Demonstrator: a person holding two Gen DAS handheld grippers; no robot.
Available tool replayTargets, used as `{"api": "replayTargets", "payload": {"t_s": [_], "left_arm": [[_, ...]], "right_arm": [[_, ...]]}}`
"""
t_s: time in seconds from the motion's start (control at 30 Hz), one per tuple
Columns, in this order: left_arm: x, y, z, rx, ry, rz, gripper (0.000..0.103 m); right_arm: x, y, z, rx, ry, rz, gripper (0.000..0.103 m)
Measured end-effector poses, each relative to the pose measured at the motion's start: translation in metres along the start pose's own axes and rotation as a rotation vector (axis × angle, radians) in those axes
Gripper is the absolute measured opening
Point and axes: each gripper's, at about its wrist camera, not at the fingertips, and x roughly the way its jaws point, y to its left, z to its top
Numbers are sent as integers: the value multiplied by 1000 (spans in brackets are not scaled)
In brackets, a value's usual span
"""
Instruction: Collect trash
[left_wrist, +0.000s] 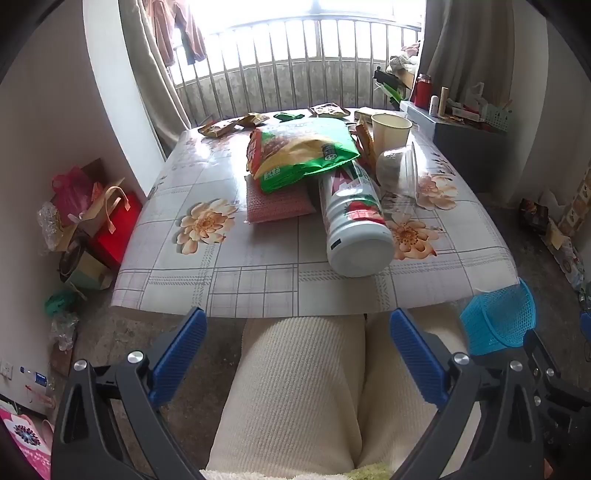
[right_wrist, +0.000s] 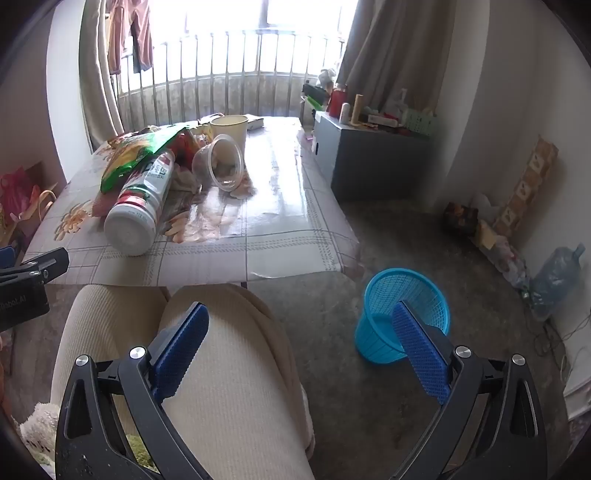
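Trash lies on the flowered table (left_wrist: 207, 280): a white bottle (left_wrist: 354, 221) on its side, a green snack bag (left_wrist: 303, 151) over a pink packet (left_wrist: 277, 201), a tipped clear plastic cup (left_wrist: 400, 171), a paper cup (left_wrist: 389, 129) and small wrappers (left_wrist: 221, 127) at the far edge. A blue mesh basket (right_wrist: 402, 314) stands on the floor right of the table. My left gripper (left_wrist: 297, 354) is open and empty above the person's lap, short of the table's near edge. My right gripper (right_wrist: 299, 350) is open and empty, between the lap and the basket.
The person's legs in cream trousers (left_wrist: 295, 387) fill the near space. Bags and boxes (left_wrist: 96, 221) crowd the floor on the left. A grey cabinet (right_wrist: 369, 162) with clutter stands right of the table. A water jug (right_wrist: 557, 273) and boxes line the right wall.
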Motion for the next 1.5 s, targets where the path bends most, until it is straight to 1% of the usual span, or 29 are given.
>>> {"api": "replayTargets", "payload": {"t_s": [0.57,0.8,1.5], "left_arm": [[4,0,-1,-3,9,1,97],[7,-3,-7,-3,12,1,97],[10,4,-6,-8,30,3,97]], "right_arm": [[-1,-1,-1,-8,12,-1,95],[-1,-2,-2,-7,14,0,95],[0,0,-1,-7,16,-1,95]]}}
